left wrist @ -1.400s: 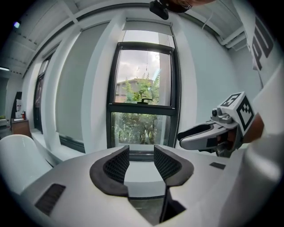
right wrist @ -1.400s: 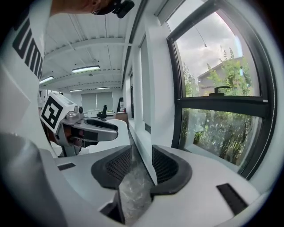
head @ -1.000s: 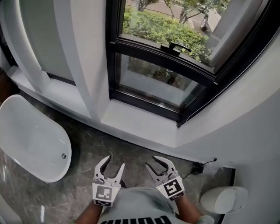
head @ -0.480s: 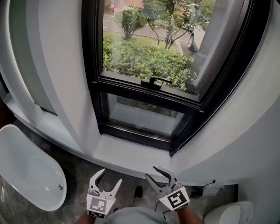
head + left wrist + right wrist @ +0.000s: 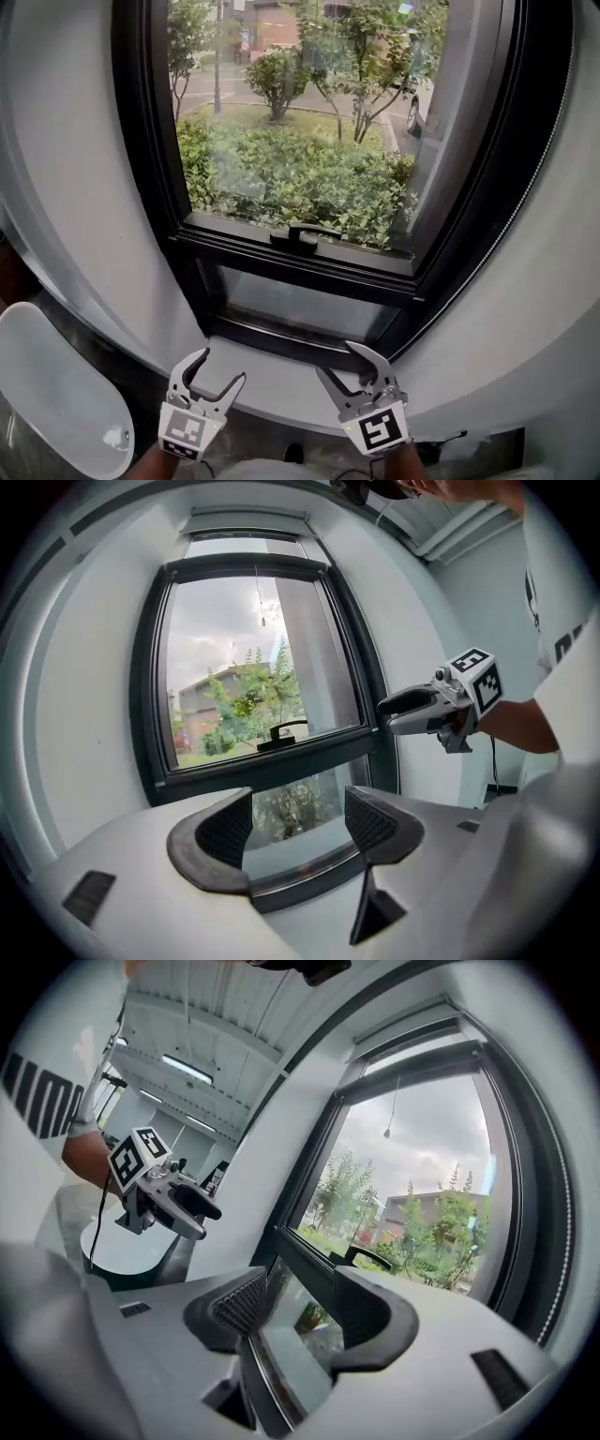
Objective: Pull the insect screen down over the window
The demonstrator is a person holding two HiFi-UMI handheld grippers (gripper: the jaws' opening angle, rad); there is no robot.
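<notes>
White casing of the insect screen (image 5: pixel 248 522) caps the black window frame (image 5: pixel 150 141), and its pull cord (image 5: pixel 260 597) dangles high over the glass. Down by the sill (image 5: pixel 272 375), left gripper (image 5: pixel 222 367) and right gripper (image 5: pixel 337 361) hover, jaws about half apart, just been widening, nothing between them.

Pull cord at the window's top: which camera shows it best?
Left gripper view: faces the window squarely, pull cord hanging against sky. Right gripper view shows it obliquely. Head view cuts off the window's top.
</notes>
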